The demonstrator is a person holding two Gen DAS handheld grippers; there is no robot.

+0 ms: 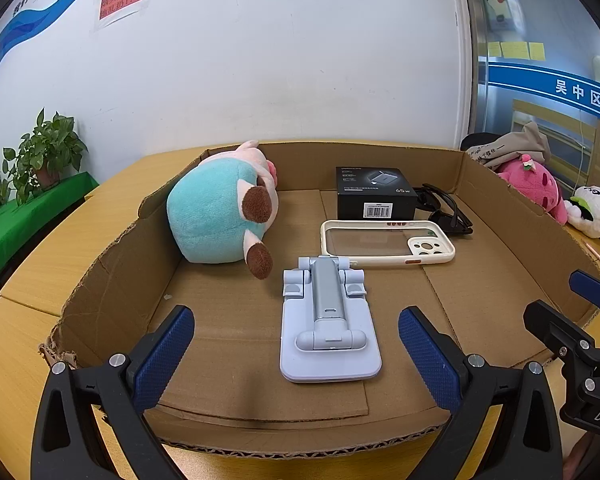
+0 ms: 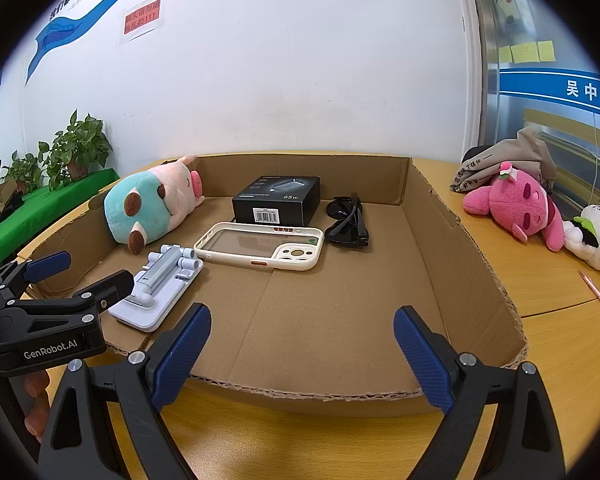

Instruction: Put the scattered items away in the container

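Wooden table bears torn cardboard box, five items inside.

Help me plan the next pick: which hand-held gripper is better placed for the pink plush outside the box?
Right. The pink plush lies on the table beyond the cardboard box's right wall, the right hand-held gripper's side; its jaws are open and empty.

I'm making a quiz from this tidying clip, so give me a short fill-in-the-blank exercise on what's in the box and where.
1. The folded phone stand lies inside the ____ box.
2. The sunglasses lie beside the black ____ box.
3. The pink plush lies ____ the cardboard box.
4. Both tools, left tool and right tool, are ____ and empty.

Missing words: cardboard; charger; outside; open
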